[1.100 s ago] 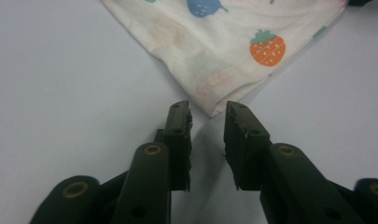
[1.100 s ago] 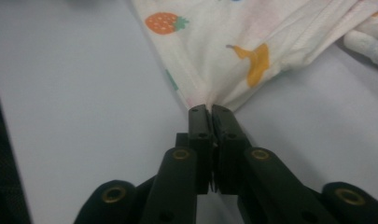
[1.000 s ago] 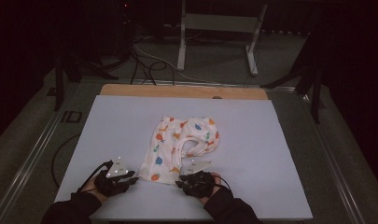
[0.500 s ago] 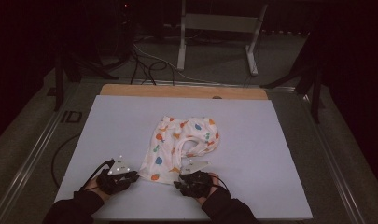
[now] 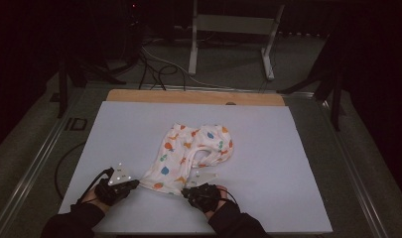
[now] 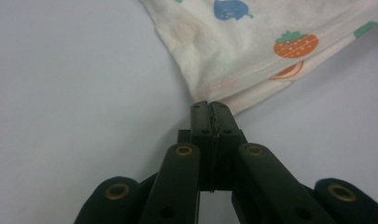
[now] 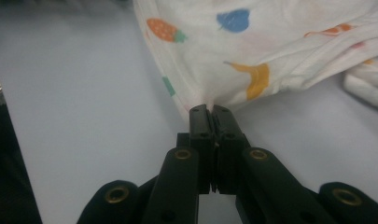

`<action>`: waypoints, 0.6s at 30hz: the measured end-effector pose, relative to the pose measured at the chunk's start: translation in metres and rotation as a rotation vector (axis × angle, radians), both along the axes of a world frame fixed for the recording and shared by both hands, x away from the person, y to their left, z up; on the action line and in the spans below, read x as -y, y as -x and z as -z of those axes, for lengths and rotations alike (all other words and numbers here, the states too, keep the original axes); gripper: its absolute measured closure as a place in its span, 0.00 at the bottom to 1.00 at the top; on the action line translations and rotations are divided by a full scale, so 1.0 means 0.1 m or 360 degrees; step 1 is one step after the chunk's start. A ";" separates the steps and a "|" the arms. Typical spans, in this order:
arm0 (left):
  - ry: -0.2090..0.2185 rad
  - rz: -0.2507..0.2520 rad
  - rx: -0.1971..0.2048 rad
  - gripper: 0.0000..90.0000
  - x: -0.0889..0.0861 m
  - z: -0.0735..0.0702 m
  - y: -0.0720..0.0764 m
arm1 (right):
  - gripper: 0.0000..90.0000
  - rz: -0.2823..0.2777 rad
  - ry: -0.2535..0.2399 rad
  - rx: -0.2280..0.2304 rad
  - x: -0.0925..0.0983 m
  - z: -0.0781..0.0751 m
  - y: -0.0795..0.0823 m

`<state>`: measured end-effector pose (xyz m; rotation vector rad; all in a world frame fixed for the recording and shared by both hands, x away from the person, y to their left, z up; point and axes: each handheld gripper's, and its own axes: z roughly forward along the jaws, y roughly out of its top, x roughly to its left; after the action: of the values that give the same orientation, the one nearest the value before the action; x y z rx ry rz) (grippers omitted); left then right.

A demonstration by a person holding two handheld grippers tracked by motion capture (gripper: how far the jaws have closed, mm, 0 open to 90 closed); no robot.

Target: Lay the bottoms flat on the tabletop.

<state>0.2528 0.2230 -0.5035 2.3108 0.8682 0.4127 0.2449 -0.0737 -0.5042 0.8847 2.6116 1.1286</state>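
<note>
Dim workshop floor surrounds the white table (image 5: 288, 148), on which the fruit-print garment (image 5: 188, 153) lies crumpled near centre. My left gripper (image 5: 134, 184) and right gripper (image 5: 186, 191) have just closed, each now pinching a near hem corner (image 6: 210, 95) (image 7: 203, 100). With both corners secured, I judge lifting or spreading can follow. No legible writing appears.

This looks like a lab or recording studio rather than a home. A counter (image 5: 268, 148) covered by a plain pale sheet stands in a dark room, lit only from above. Cables (image 5: 154, 67) lie loose on the grey floor (image 5: 228, 64) behind it, beside a white metal stand (image 5: 233, 29) and dark tripod legs (image 5: 69, 74). Metal rails (image 5: 34, 158) run along the counter's sides.
</note>
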 end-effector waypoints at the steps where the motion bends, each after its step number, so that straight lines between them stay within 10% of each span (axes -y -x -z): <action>1: 0.0004 -0.0002 -0.0001 1.00 -0.01 -0.01 0.01 | 0.98 -0.0008 0.0014 -0.0008 -0.02 0.02 0.01; 18: 0.0019 0.0060 -0.0117 1.00 -0.10 0.07 0.11 | 0.94 -0.0070 0.0037 -0.0048 -0.08 0.12 0.15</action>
<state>0.2422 0.2333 -0.5103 2.3401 0.8589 0.3070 0.2300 -0.0655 -0.5166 0.8504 2.6756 1.1016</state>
